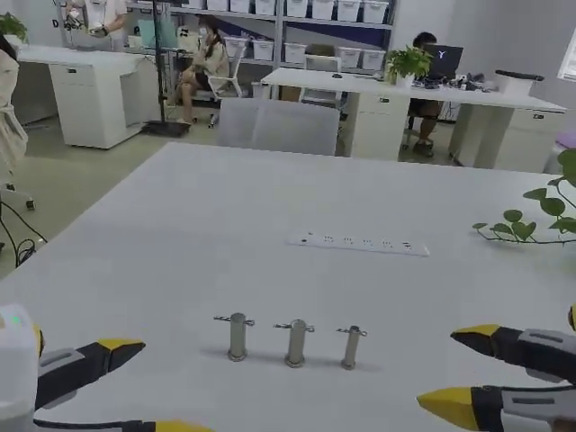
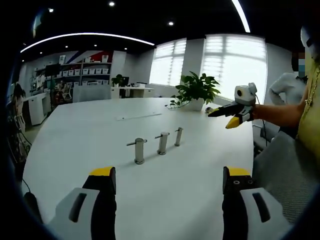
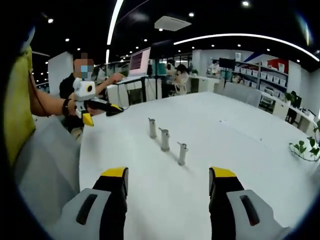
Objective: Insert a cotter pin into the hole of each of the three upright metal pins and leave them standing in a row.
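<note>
Left tool [image 1: 148, 387]: at the lower left of the head view, with its black, yellow-tipped jaws spread wide. It is held over the near part of the desk [image 1: 180, 234], left of the pins and apart from them.
Right tool [image 1: 454, 364]: at the lower right of the head view, jaws also spread wide and pointing in toward the row. It is apart from the nearest pin.
Metal pins [image 1: 296, 343]: three of them stand upright on the desk in a straight row, side by side but not touching. They are near the front edge, between the two tools.
Cotter pins [image 1: 294, 328]: one sits crosswise through the top of each metal pin, with its ends sticking out on both sides.
Row in the tool views: the left gripper view shows it running away to the right. The right gripper view shows it running away to the left.
Power strip [image 1: 360, 243]: white, lying flat on the desk well beyond the row.
Plant [image 1: 540, 216]: leafy stems reach over the right edge of the desk.
Chair [image 1: 279, 126]: grey, at the far edge of the desk.
</note>
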A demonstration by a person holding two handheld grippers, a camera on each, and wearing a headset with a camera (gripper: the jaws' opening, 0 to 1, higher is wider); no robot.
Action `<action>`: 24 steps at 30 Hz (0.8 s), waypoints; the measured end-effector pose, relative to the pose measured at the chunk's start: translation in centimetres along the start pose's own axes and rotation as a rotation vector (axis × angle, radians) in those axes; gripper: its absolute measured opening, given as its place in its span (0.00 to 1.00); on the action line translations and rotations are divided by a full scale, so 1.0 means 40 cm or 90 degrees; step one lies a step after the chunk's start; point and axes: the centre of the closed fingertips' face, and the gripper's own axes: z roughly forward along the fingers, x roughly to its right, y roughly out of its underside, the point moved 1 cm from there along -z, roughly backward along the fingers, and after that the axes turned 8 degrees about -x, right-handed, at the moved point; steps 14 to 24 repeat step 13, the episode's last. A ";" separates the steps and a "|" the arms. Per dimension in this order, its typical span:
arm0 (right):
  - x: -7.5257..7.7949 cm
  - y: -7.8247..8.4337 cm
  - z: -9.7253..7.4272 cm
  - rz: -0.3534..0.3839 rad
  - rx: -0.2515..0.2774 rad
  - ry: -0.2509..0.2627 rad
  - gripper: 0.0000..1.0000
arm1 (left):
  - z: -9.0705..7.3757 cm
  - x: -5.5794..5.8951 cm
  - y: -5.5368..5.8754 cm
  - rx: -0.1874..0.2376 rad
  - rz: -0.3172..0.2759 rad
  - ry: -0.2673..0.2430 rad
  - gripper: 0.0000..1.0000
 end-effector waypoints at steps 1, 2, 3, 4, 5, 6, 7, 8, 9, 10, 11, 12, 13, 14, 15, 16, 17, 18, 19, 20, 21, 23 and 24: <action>0.006 0.007 0.002 0.014 0.003 0.008 0.71 | 0.004 -0.004 0.004 -0.003 -0.003 -0.001 0.89; 0.007 0.010 0.003 0.019 0.007 0.009 0.72 | 0.007 -0.004 0.008 -0.005 -0.007 0.000 0.89; 0.012 0.015 0.004 0.026 0.013 0.012 0.73 | 0.009 -0.005 0.010 -0.006 -0.009 -0.003 0.90; 0.014 0.018 0.006 0.033 0.016 0.014 0.73 | 0.012 -0.006 0.015 -0.010 -0.009 -0.006 0.90; 0.017 0.023 0.008 0.033 0.016 0.016 0.74 | 0.013 -0.005 0.018 -0.012 -0.009 -0.005 0.91; 0.019 0.027 0.010 0.033 0.017 0.015 0.74 | 0.015 -0.005 0.021 -0.013 -0.014 -0.002 0.91; 0.021 0.032 0.011 0.036 0.016 0.014 0.74 | 0.017 -0.005 0.024 -0.014 -0.014 -0.002 0.91; 0.024 0.038 0.012 0.037 0.016 0.015 0.75 | 0.019 -0.005 0.028 -0.019 -0.013 -0.001 0.91; 0.022 0.039 0.013 0.038 0.018 0.015 0.75 | 0.020 -0.006 0.030 -0.021 -0.012 -0.001 0.91; 0.022 0.044 0.015 0.045 0.017 0.013 0.75 | 0.020 -0.008 0.032 -0.023 -0.011 -0.003 0.91; 0.022 0.049 0.017 0.046 0.015 0.012 0.75 | 0.019 -0.009 0.033 -0.025 -0.012 -0.002 0.91; 0.021 0.054 0.019 0.045 0.012 0.014 0.75 | 0.018 -0.010 0.033 -0.025 -0.013 -0.003 0.91; 0.016 0.056 0.020 0.044 0.009 0.015 0.76 | 0.016 -0.012 0.035 -0.025 -0.012 -0.006 0.91; 0.016 0.056 0.020 0.044 0.009 0.015 0.76 | 0.016 -0.012 0.035 -0.025 -0.012 -0.006 0.91; 0.016 0.056 0.020 0.044 0.009 0.015 0.76 | 0.016 -0.012 0.035 -0.025 -0.012 -0.006 0.91; 0.016 0.056 0.020 0.044 0.009 0.015 0.76 | 0.016 -0.012 0.035 -0.025 -0.012 -0.006 0.91; 0.016 0.056 0.020 0.044 0.009 0.015 0.76 | 0.016 -0.012 0.035 -0.025 -0.012 -0.006 0.91; 0.016 0.056 0.020 0.044 0.009 0.015 0.76 | 0.016 -0.012 0.035 -0.025 -0.012 -0.006 0.91; 0.016 0.056 0.020 0.044 0.009 0.015 0.76 | 0.016 -0.012 0.035 -0.025 -0.012 -0.006 0.91; 0.016 0.056 0.020 0.044 0.009 0.015 0.76 | 0.016 -0.012 0.035 -0.025 -0.012 -0.006 0.91; 0.016 0.056 0.020 0.044 0.009 0.015 0.76 | 0.016 -0.012 0.035 -0.025 -0.012 -0.006 0.91; 0.016 0.056 0.020 0.044 0.009 0.015 0.76 | 0.016 -0.012 0.035 -0.025 -0.012 -0.006 0.91; 0.016 0.056 0.020 0.044 0.009 0.015 0.76 | 0.016 -0.012 0.035 -0.025 -0.012 -0.006 0.91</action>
